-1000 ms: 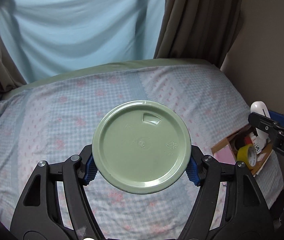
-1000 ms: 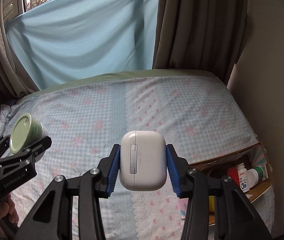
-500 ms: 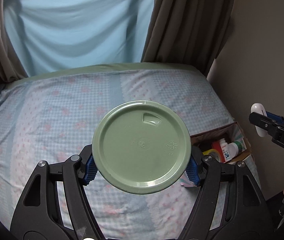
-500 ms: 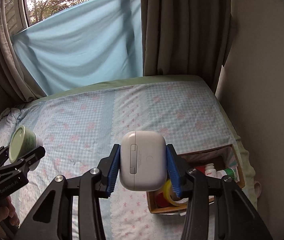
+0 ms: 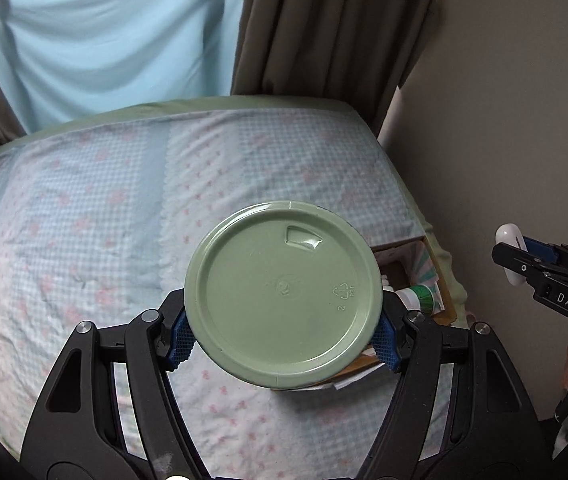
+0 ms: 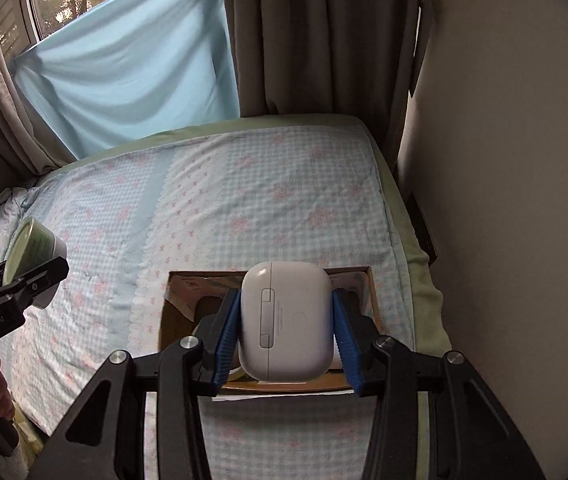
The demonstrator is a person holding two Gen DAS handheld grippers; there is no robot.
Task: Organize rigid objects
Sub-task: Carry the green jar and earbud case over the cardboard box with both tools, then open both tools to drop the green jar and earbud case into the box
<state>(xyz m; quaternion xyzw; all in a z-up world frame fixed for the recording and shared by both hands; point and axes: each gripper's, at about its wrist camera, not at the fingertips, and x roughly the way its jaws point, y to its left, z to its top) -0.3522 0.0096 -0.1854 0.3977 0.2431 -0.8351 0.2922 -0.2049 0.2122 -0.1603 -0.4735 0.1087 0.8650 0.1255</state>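
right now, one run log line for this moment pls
left gripper: shut on green-lidded tub | right gripper: shut on white earbud case | both held above cardboard box on bed

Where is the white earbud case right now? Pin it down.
The white earbud case sits centre in the right wrist view, clamped between the right gripper jaws, held above the cardboard box on the bed.

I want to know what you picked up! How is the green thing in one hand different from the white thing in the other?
The tub has a round green lid; the case is a white rounded box. The tub sits in the left gripper, the case in the right gripper. The tub looks wider between its jaws than the case does. Both are hard, gripped from both sides, and held up above the bed near the box.
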